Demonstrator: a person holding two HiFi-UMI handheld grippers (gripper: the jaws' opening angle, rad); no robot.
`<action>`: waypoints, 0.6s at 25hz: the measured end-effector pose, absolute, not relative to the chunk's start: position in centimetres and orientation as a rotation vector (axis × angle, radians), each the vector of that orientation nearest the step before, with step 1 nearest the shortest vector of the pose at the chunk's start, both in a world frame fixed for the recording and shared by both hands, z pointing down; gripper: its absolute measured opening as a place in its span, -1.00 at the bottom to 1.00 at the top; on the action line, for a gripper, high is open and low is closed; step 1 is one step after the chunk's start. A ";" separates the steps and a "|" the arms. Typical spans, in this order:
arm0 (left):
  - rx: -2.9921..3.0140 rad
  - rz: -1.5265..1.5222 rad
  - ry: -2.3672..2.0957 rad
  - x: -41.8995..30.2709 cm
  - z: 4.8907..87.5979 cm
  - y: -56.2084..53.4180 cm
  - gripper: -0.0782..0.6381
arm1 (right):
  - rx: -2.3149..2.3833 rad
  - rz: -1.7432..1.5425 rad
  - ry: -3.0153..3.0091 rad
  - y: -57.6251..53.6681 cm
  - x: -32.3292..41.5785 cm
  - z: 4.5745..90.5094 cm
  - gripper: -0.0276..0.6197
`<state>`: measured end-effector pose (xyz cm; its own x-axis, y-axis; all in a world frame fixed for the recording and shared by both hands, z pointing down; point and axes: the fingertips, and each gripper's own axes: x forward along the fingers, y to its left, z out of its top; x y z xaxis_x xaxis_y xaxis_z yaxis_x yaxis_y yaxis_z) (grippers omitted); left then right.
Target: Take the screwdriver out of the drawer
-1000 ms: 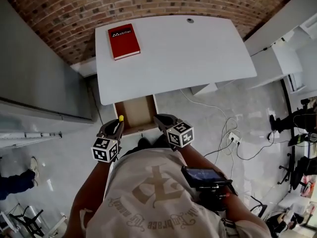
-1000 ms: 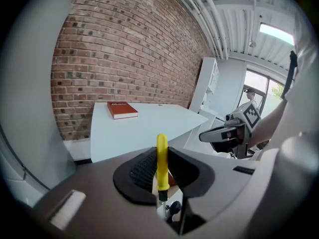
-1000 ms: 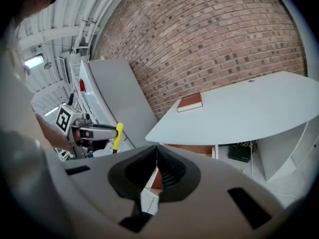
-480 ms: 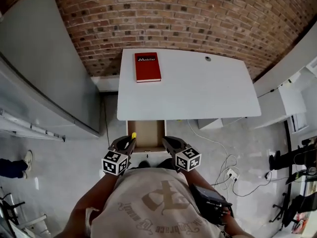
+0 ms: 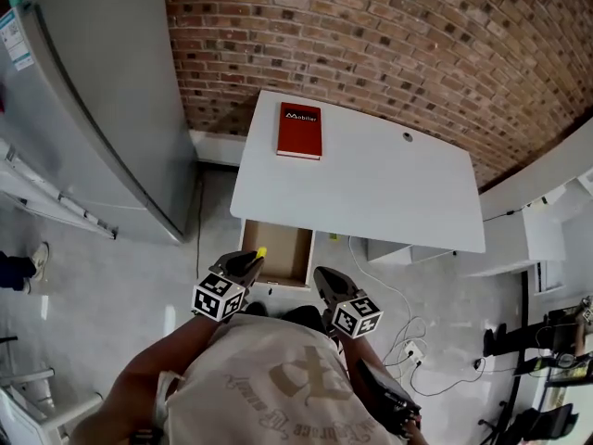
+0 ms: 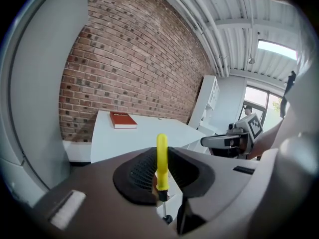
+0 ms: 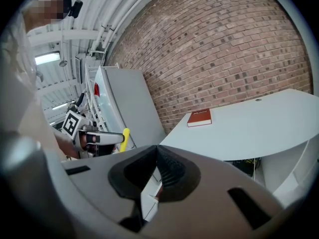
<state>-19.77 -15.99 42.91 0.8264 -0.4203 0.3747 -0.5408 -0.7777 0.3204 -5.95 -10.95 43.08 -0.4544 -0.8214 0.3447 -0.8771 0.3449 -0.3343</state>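
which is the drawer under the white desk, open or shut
Open: in the head view the brown-lined drawer stands pulled out from under the white desk, its inside exposed from above.

A red book (image 5: 299, 130) is seen lying flat on the white desk (image 5: 371, 188), at its far left corner, close to the brick wall (image 5: 389, 44). A round grommet (image 5: 407, 137) is noted toward the desk's far right. A tall grey cabinet (image 5: 102, 91) is recorded left of the desk. Cables (image 5: 408, 327) are strewn on the floor (image 5: 120, 286).

On counter (image 5: 371, 184), upper left: book (image 5: 299, 130). Below its lower-left edge: drawer (image 5: 285, 248), out. At drawer's lower-left corner: left tool (image 5: 252, 260) with screwdriver (image 5: 262, 250); at lower-right: right tool (image 5: 321, 276).
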 end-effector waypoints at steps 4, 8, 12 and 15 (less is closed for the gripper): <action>2.584 0.401 -0.718 -20.0 43.1 -15.8 -0.60 | 1.564 0.721 -2.472 -10.3 -6.0 43.3 -0.90; 2.581 0.394 -0.727 -20.4 43.2 -15.8 -0.60 | 1.565 0.715 -2.464 -10.0 -6.1 43.4 -0.90; 2.577 0.388 -0.734 -20.5 43.3 -15.7 -0.60 | 1.559 0.716 -2.461 -9.9 -6.1 43.8 -0.90; 2.564 0.384 -0.743 -20.9 43.5 -15.8 -0.60 | 1.556 0.717 -2.462 -10.0 -6.4 44.0 -0.90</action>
<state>-20.88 -15.75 43.52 0.8169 -0.4372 0.3763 -0.5598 -0.7581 0.3345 -6.38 -10.01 43.95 -0.4544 -0.8135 0.3629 -0.8812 0.3507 -0.3172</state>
